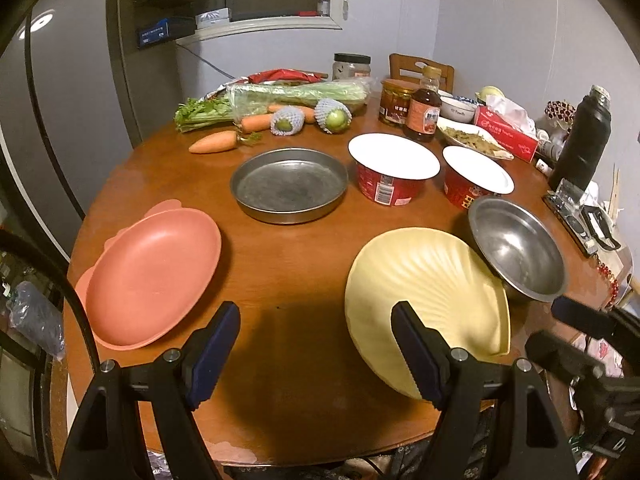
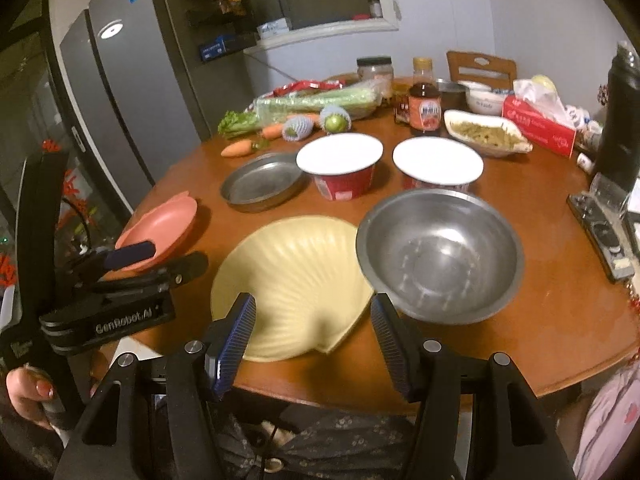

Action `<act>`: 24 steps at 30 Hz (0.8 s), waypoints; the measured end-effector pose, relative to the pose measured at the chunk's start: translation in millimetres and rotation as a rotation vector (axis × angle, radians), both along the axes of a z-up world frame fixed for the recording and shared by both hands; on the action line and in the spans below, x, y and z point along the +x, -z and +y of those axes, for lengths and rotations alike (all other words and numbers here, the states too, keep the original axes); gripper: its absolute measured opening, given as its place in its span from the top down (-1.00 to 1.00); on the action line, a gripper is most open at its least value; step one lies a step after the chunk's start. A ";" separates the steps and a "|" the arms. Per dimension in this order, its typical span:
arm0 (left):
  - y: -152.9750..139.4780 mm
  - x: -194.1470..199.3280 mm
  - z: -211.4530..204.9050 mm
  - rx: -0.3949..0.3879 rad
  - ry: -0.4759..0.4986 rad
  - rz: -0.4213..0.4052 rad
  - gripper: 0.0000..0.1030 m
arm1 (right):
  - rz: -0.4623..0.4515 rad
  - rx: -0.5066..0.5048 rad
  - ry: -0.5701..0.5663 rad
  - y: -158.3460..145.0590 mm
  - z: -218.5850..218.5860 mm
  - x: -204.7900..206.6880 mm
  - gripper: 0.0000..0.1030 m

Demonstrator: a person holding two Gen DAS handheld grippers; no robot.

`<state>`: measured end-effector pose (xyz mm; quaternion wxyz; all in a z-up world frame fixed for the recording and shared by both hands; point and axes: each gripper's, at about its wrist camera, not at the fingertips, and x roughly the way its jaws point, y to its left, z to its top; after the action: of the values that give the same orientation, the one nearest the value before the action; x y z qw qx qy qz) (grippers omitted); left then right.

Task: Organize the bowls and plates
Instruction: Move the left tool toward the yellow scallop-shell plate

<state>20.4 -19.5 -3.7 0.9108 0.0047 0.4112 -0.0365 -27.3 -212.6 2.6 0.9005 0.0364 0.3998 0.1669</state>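
My right claw [image 2: 314, 334] hides the yellow shell plate's [image 2: 296, 276] near rim — both claws spread, empty. Beyond it: one steel bowl [image 2: 440, 256], one steel pan [image 2: 262, 184], two red tubs [image 2: 340, 172].

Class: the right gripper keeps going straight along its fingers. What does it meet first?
Probably the yellow shell-shaped plate, which lies between the open right gripper fingers; depth is uncertain.
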 end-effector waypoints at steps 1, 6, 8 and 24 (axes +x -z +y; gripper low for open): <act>1.7 1.4 -0.8 -0.001 0.002 0.003 -0.50 | 0.011 -0.002 0.000 3.4 0.2 0.0 -0.20; 10.3 7.6 -4.8 0.005 0.015 0.021 -0.50 | 0.061 0.006 0.029 18.5 -1.0 6.2 -0.20; 13.2 9.4 -5.0 0.001 0.024 0.022 -0.50 | 0.080 0.012 0.040 25.7 -1.8 9.1 -0.20; 34.7 32.8 -15.4 0.010 0.057 0.060 -0.50 | 0.083 0.030 0.058 53.0 4.2 30.1 -0.14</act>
<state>53.1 -35.0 -38.5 0.8967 0.0196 0.4381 -0.0604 2.9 -208.5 -50.5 0.8871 0.0685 0.4329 0.1450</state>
